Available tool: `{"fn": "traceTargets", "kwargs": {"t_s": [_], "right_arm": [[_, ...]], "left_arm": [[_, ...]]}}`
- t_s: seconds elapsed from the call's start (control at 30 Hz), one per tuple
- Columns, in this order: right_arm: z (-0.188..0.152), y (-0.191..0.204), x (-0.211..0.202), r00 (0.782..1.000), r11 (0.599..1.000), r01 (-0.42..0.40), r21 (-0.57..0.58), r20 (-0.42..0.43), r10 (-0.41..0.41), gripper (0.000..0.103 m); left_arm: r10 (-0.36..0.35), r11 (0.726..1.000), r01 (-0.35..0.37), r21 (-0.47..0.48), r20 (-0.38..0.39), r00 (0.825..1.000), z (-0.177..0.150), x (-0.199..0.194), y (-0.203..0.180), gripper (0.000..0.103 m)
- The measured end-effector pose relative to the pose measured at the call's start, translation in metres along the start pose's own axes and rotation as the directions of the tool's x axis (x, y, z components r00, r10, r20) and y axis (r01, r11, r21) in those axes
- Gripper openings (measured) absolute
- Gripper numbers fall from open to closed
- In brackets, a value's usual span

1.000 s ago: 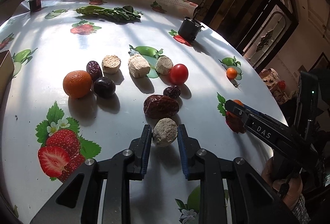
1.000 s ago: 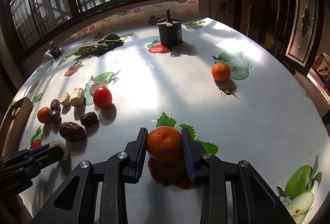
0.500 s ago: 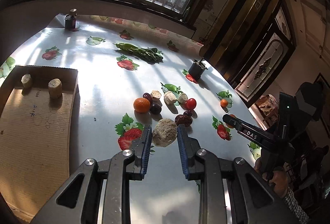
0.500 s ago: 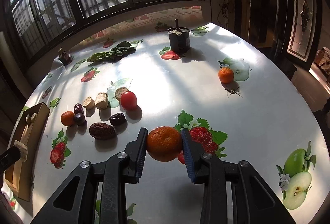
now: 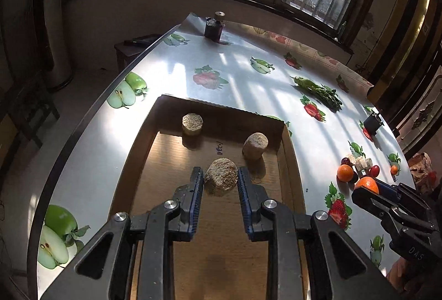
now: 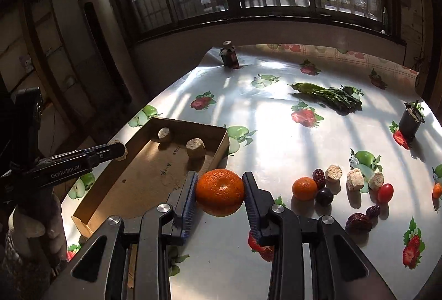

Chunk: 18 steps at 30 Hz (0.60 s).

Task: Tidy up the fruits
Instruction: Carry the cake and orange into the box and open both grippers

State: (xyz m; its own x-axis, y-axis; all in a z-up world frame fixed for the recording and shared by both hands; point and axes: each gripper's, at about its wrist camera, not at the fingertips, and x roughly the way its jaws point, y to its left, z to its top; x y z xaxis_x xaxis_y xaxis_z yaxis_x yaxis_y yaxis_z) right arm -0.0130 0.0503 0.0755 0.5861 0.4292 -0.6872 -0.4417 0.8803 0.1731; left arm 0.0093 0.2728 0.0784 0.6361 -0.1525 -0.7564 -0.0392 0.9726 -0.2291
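Observation:
My left gripper (image 5: 220,181) is shut on a beige rough chunk (image 5: 221,179) and holds it above the cardboard tray (image 5: 290,162). Two similar chunks (image 5: 192,123) (image 5: 255,145) stand at the tray's far end. My right gripper (image 6: 220,193) is shut on an orange mandarin (image 6: 220,191), held above the table just right of the tray (image 6: 221,145). The right gripper with the mandarin also shows in the left wrist view (image 5: 367,186). The left gripper shows at the left of the right wrist view (image 6: 120,152).
On the table to the right lie another mandarin (image 6: 304,188), a dark plum (image 6: 324,195), dates (image 6: 358,222), beige chunks (image 6: 355,179) and a cherry tomato (image 6: 385,192). Leafy greens (image 6: 328,95) and two small dark pots (image 6: 411,120) (image 6: 228,55) stand farther back. The table edge runs at the left.
Both grippers have swung left, away from the fruit cluster. The left one now holds its chunk over the tray; the right one has carried the mandarin up beside the tray.

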Motion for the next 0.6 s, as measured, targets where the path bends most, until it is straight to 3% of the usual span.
{"fn": "traceTargets", "kwargs": {"t_s": [0.2, 0.47, 0.57, 0.6], "right_arm": [[0.002, 0.041, 0.078, 0.993, 0.997, -0.022, -0.067, -0.113, 0.014, 0.036], [0.005, 0.055, 0.128, 0.985, 0.991, 0.012, -0.135, -0.168, -0.035, 0.036], [0.006, 0.055, 0.134, 0.986, 0.989, 0.034, -0.144, -0.155, -0.056, 0.037], [0.007, 0.055, 0.134, 0.987, 0.990, 0.031, -0.139, -0.154, -0.053, 0.041]], "left_arm": [[0.031, 0.999, -0.035, -0.041, -0.087, 0.996, -0.002, 0.040, 0.019, 0.025], [0.040, 0.994, -0.052, -0.100, -0.112, 0.993, 0.002, 0.058, 0.037, 0.025], [0.022, 0.991, -0.038, -0.127, -0.121, 0.992, 0.002, 0.061, 0.041, 0.044], [0.015, 0.991, -0.030, -0.132, -0.117, 0.993, 0.002, 0.061, 0.042, 0.044]]}}
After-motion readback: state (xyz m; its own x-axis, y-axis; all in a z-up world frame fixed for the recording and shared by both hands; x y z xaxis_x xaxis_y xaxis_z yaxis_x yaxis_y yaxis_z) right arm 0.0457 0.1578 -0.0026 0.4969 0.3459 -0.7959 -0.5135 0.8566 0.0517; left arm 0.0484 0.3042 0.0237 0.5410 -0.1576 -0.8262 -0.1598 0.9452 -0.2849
